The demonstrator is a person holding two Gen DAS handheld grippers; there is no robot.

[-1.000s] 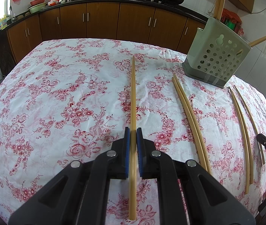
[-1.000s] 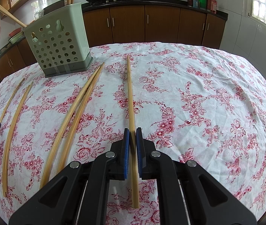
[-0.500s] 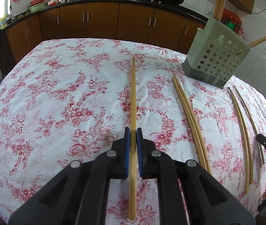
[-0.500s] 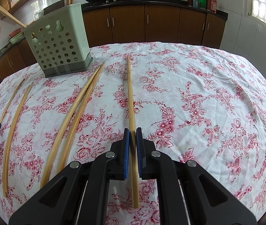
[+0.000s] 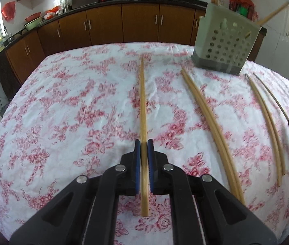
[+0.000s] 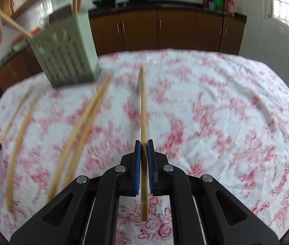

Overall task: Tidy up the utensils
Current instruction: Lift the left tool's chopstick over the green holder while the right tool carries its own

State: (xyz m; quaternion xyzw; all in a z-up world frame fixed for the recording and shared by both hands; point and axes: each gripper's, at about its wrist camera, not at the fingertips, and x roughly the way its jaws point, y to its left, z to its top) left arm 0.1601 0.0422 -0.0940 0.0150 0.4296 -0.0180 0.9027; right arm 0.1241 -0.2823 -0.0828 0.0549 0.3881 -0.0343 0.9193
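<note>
- Left gripper (image 5: 144,145) clamps one chopstick (image 5: 142,102) near its end, ready for the holder (image 5: 226,47) (far right).
- Right gripper (image 6: 144,145) clamps another chopstick (image 6: 143,106) likewise.

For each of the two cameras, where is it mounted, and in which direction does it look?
Left wrist view: sits on the left gripper, looking down along its jaws, shut on a chopstick, over the floral tablecloth toward the cabinets; the other gripper's tip shows at the right edge.
Right wrist view: sits on the right gripper, jaws shut on a second chopstick, facing the same way; blurred.
Shared: the green utensil holder and the loose chopsticks on the cloth.
</note>
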